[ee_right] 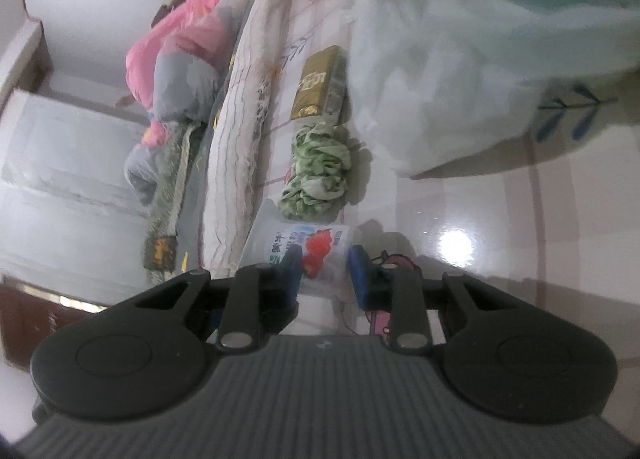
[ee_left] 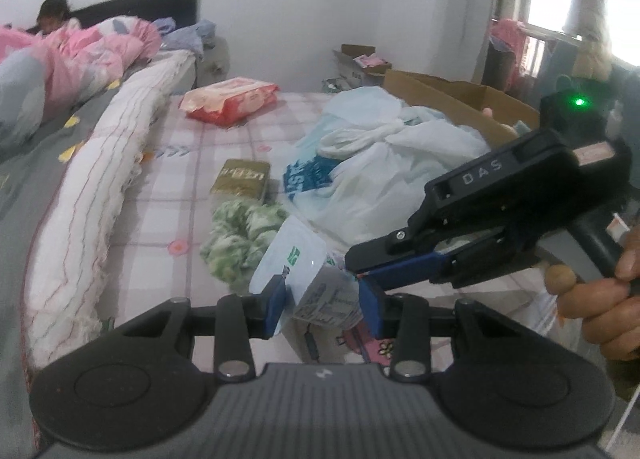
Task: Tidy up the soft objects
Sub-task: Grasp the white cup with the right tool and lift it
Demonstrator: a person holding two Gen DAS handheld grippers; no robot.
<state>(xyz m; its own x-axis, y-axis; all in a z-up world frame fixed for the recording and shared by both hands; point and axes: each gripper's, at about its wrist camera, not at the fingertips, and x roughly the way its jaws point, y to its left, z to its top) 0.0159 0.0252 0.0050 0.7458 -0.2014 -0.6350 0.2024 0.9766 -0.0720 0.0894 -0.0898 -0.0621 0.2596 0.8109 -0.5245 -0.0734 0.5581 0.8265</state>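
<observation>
We find the left gripper (ee_left: 324, 305) at lower centre of its view, its blue fingers (ee_left: 276, 309) pinching a small tissue pack (ee_left: 320, 295) from both sides. The right gripper (ee_right: 325, 273) pinches the same pack (ee_right: 320, 255); in the left view its body enters from the right edge, held by a hand (ee_left: 600, 295), and its finger meets the pack beside the left gripper's right finger.

The pack is held just above the bed (ee_left: 160, 195), low in both frames. Directly beyond it lies a green-and-white cloth bundle (ee_left: 240, 239), and past that a gold packet (ee_left: 242, 179). A white plastic bag (ee_left: 380, 163) with blue print occupies centre right, in front of a cardboard box (ee_left: 460, 99). A red-and-white packet (ee_left: 228, 99) sits at upper centre. A long white pillow (ee_left: 104, 187) runs down the left side, with a pink quilt (ee_left: 80, 55) at upper left.

Both views are blurred; we cannot read the pack's print.
</observation>
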